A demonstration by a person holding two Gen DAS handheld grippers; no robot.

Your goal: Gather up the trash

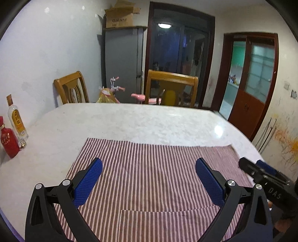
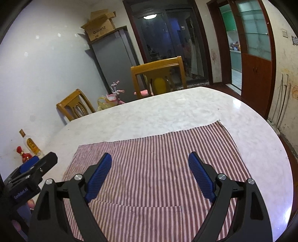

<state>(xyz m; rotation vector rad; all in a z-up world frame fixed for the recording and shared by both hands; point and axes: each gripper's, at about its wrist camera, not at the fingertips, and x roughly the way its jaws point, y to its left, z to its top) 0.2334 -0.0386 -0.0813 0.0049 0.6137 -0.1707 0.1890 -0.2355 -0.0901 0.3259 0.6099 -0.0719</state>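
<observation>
- The table [image 1: 130, 122] has a pale marble top and fills the lower half of both wrist views.
- The striped cloth [image 1: 149, 176] lies flat on the table at the near edge, directly under both grippers. A seam line crosses it near the bottom of each view.
- Two wooden chairs stand beyond the far table edge: one chair [image 1: 71, 89] at 11 o'clock in the left wrist view, a second chair [image 1: 171, 87] at 12 o'clock.
- A grey cabinet [image 1: 123, 61] stands against the far wall with a cardboard box [image 1: 120, 16] on top.
- The left gripper [image 1: 149, 178] hovers over the cloth. Its jaws stand wide apart with nothing between the blue pads [image 1: 87, 184].
- The right gripper [image 2: 150, 176] hovers over the cloth just beside the left one. Its jaws also stand wide apart and hold nothing.
- A clear bottle [image 1: 17, 121] with a yellow label stands at the left table edge, at 9 o'clock in the left wrist view.
- A red bottle [image 1: 8, 140] stands just beside it, nearer the camera.
- Trash: no loose item is identifiable on the table or the cloth in either view.
</observation>
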